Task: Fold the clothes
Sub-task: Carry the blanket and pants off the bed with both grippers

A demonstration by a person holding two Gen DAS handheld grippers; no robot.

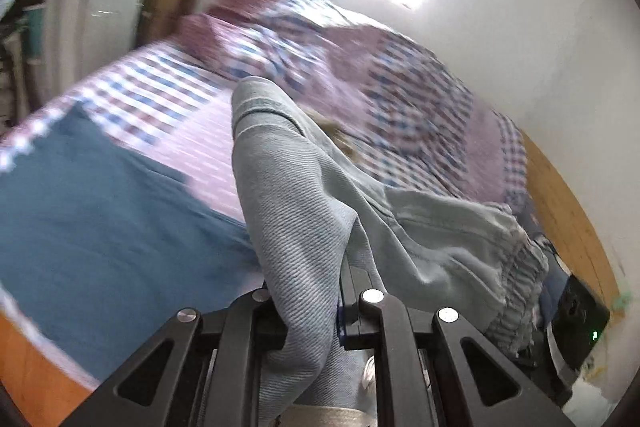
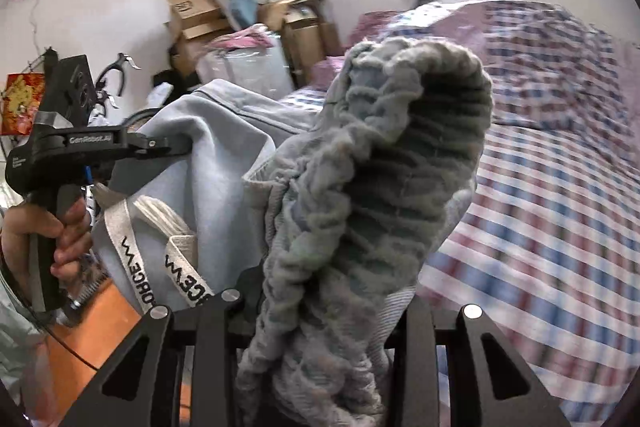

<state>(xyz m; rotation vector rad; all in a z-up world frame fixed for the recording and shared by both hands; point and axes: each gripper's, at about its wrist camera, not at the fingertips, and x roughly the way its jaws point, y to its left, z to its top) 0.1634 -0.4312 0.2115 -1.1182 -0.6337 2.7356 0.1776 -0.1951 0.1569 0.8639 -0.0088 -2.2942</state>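
Note:
A light grey-blue garment [image 1: 304, 195] with an elastic waistband hangs in the air over the bed, stretched between both grippers. My left gripper [image 1: 308, 291] is shut on a fold of its ribbed cloth, which drapes over and hides the fingertips. From the right wrist view, the left gripper [image 2: 176, 147] bites the garment's edge at the left, with a hand [image 2: 36, 235] on its handle. My right gripper [image 2: 332, 291] is shut on the bunched waistband [image 2: 380, 155], which rises in front of the lens. A white lettered drawstring [image 2: 132, 251] dangles between the two.
Below lies a bed with a checked sheet [image 2: 540, 247], a blue cloth [image 1: 100, 219] on it and a heaped checked quilt [image 1: 380, 75] at the far end. Cardboard boxes [image 2: 196, 11] and bags stand against the wall. A wooden bed frame [image 1: 568, 203] runs along the right.

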